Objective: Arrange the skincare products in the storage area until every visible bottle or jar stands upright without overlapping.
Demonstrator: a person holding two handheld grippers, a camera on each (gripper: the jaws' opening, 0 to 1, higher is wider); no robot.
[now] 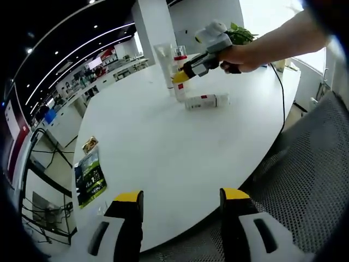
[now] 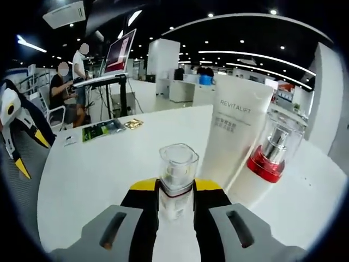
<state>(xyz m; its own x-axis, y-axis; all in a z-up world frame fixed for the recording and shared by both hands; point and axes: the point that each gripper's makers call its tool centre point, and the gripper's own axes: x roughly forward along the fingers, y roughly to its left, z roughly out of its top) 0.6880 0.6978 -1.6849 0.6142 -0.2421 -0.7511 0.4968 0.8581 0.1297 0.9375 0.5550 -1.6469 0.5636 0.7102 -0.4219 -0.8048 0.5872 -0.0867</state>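
White table (image 2: 98, 164): right tongs (image 2: 175, 203) grip bottle (image 2: 176, 180) (upright).

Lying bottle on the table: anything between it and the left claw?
Nothing visible. The left claw hangs open at the near table edge, and bare tabletop runs to the lying bottle. The right claw, shut on a clear-capped bottle, sits just beyond it, not in the path.

Tube (image 2: 235, 136) stands behind clear-capped bottle (image 2: 176, 183) (touching? unclear).
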